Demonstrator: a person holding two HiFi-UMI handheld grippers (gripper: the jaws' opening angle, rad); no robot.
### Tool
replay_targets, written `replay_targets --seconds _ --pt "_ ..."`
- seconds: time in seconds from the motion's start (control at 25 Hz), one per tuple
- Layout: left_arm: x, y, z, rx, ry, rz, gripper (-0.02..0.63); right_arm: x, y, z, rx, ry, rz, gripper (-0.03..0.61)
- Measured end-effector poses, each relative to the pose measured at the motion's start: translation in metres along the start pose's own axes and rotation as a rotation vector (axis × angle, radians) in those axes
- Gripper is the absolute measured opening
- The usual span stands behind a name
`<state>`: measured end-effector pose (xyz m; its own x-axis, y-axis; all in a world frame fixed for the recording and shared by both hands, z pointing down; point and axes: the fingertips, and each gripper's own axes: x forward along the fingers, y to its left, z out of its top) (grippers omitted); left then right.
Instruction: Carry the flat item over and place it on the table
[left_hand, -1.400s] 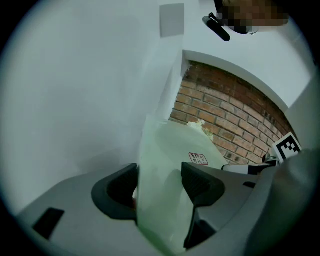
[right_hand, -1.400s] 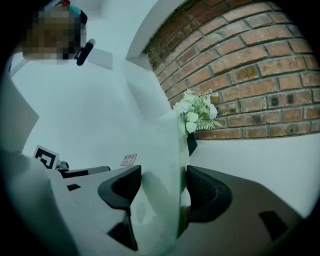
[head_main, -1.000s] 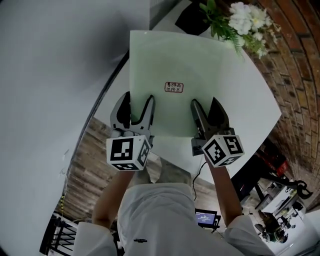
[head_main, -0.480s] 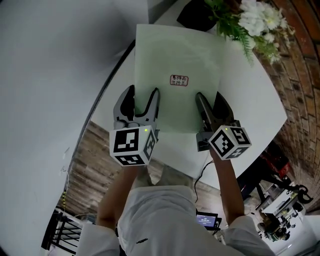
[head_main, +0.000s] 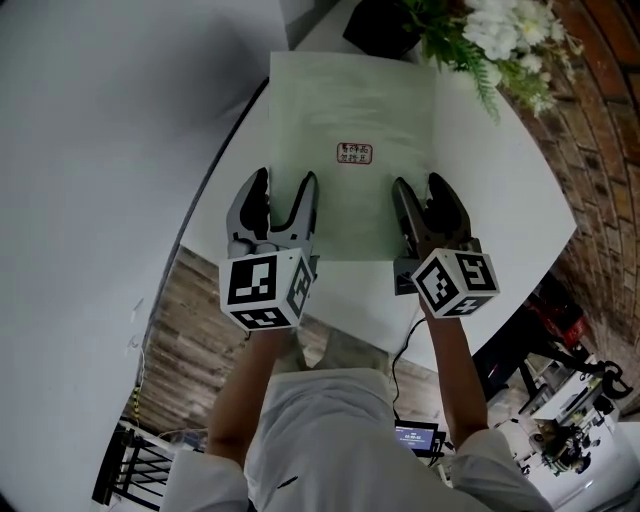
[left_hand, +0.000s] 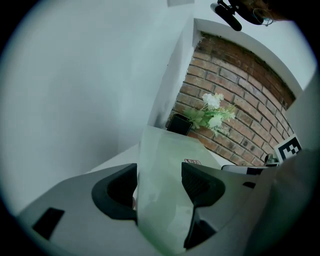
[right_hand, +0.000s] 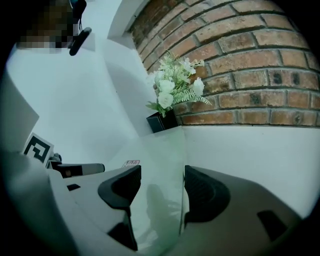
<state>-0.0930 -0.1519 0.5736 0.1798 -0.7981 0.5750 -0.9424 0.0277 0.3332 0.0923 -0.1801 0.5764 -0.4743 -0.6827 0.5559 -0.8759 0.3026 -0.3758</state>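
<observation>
A pale green see-through flat sheet (head_main: 350, 110) with a small red-printed label (head_main: 355, 152) lies low over the white table (head_main: 500, 200), its far edge near the plant. My left gripper (head_main: 275, 205) straddles the sheet's left edge at the near end, jaws standing wide apart. At the sheet's right edge my right gripper (head_main: 422, 205) straddles it the same way. In the left gripper view the sheet (left_hand: 165, 165) fills the gap between the jaws. In the right gripper view the sheet (right_hand: 160, 165) runs between the jaws, its edge against the right one. I cannot tell whether the sheet touches the table.
A black pot (head_main: 385, 25) with white flowers (head_main: 490, 40) stands at the table's far corner, just past the sheet. A brick wall (head_main: 600, 100) runs along the right and a pale wall (head_main: 100, 120) along the left. Wooden floor (head_main: 180, 320) lies below the near table edge.
The sheet and both grippers have moved forward over the table toward the pot. The sheet's left edge no longer overhangs the table's left side. Jaw gaps look unchanged.
</observation>
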Motion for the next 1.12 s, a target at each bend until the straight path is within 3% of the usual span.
replay_targets --seconds 0.4,1.12 --pt "-0.022 -0.01 0.015 0.031 -0.038 -0.036 0.288 -0.019 0.011 0.014 -0.001 -0.061 -0.021 0.278" --pt "-0.092 -0.04 0.056 0.08 -0.065 -0.142 0.288 -0.084 0.064 0.042 -0.009 -0.119 0.019 0.278"
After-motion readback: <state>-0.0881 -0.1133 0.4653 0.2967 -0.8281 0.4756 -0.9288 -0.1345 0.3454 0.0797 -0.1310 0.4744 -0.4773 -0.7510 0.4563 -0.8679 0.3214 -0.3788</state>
